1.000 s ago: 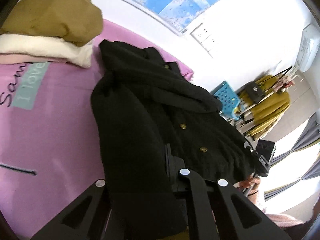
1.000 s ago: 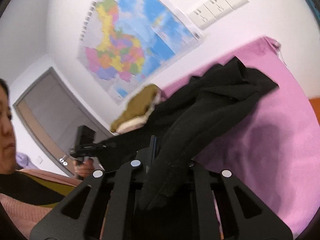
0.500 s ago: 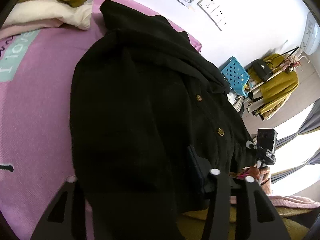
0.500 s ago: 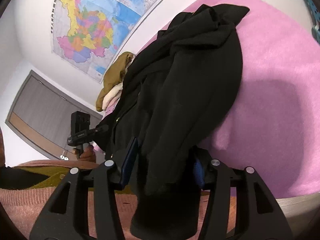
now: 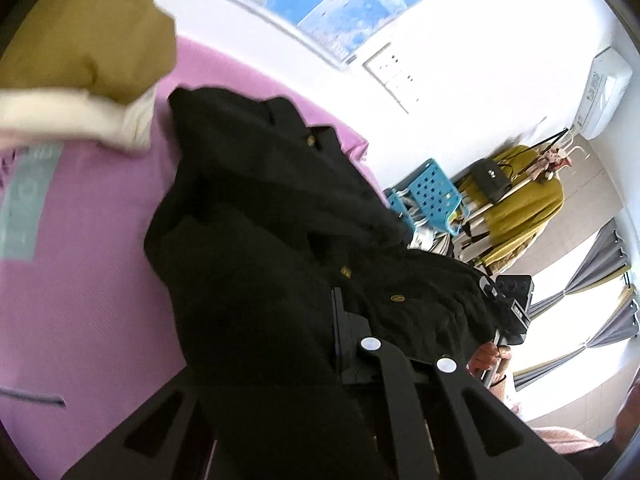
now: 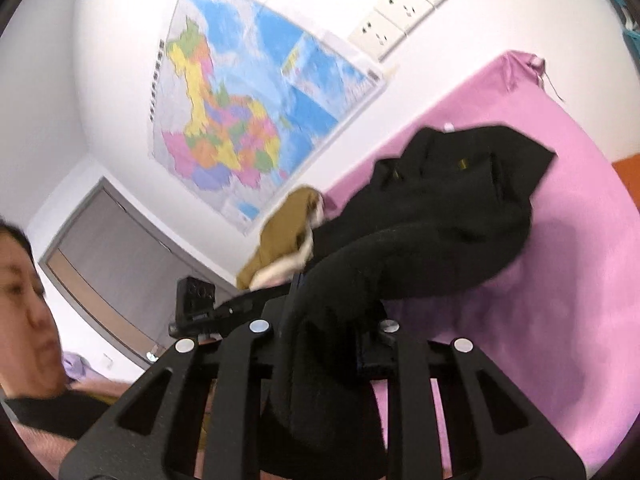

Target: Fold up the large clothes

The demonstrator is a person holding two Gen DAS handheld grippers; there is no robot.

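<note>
A black coat [image 5: 260, 200] with gold buttons lies lengthwise on the pink bed [image 5: 80, 280], collar toward the wall. Its near hem hangs over my left gripper [image 5: 320, 320], whose jaws are closing on the cloth; one finger is hidden under it. In the right wrist view the same coat [image 6: 460, 208] runs from the bed [image 6: 580, 280] down between the fingers of my right gripper [image 6: 328, 312]. Those jaws are closing with a thick fold of hem pinched in them. Each view shows the other gripper beside it, at the same edge of the coat.
A stack of folded clothes, olive [image 5: 88, 40] over cream [image 5: 80, 120], sits at the bed's far left corner. A blue basket [image 5: 432, 188] and a rack with a yellow garment [image 5: 524, 200] stand past the bed. A person is at the left of the right wrist view.
Half a second ago both pairs of jaws stood wider, close over the coat. Now they have narrowed on the hem and both hands have drawn back and slightly up from the bed.
</note>
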